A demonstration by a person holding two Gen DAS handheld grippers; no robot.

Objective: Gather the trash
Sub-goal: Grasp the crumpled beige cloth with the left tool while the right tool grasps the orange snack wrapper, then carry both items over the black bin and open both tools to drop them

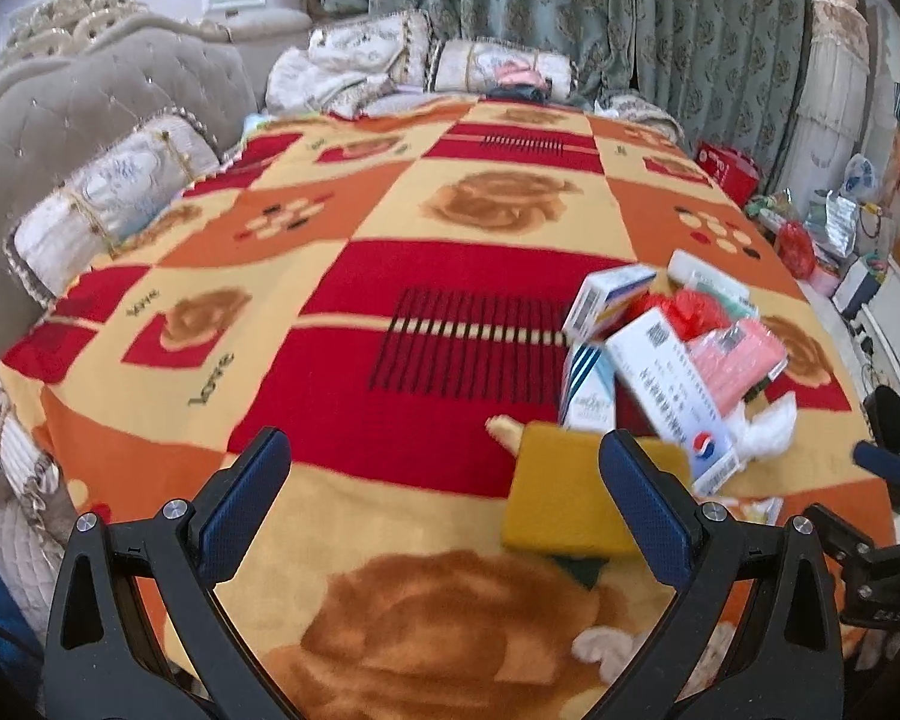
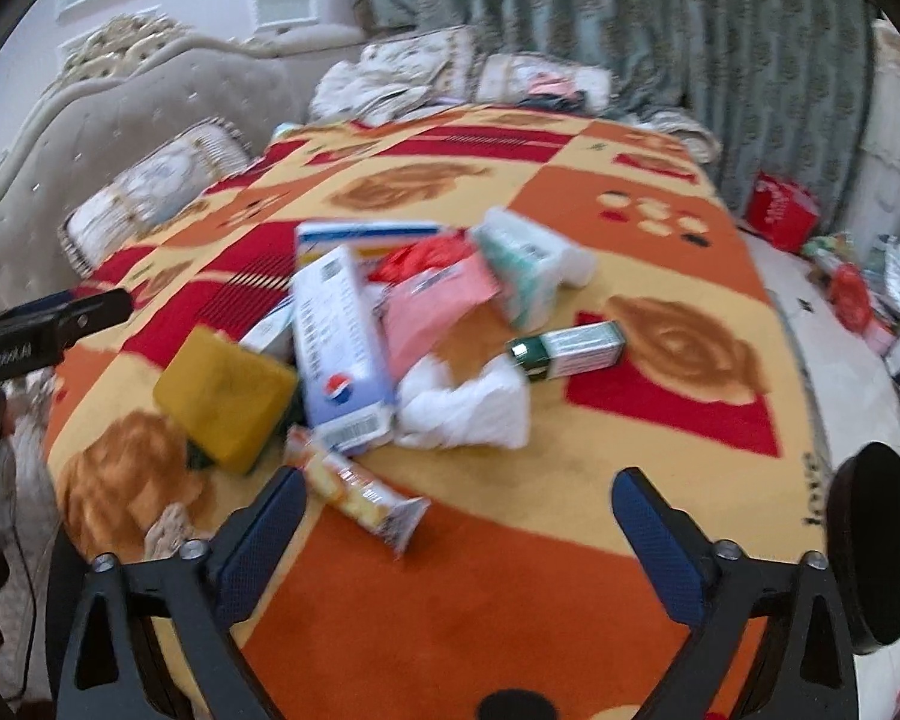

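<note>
A: Trash pile (image 2: 414,324) – all on the blanket (image 2: 510,600) yet, nothing gathered as far as I can see. No bin in view either

B: What's in it?

A: Boxes, sponge (image 2: 225,399), tissue (image 2: 468,408), snack wrapper (image 2: 360,495), green tube box (image 2: 570,348) a bit apart on the right side

B: Grippers?

A: Right gripper (image 2: 459,516) wide, empty – wrapper lies just by its left finger, not touching I think. Left gripper (image 1: 444,480) wide too, holding nothing; sponge sits behind its right finger, contact unclear w/ the blur

B: So basically at the start

A: Yep, whole pile left to do
</note>
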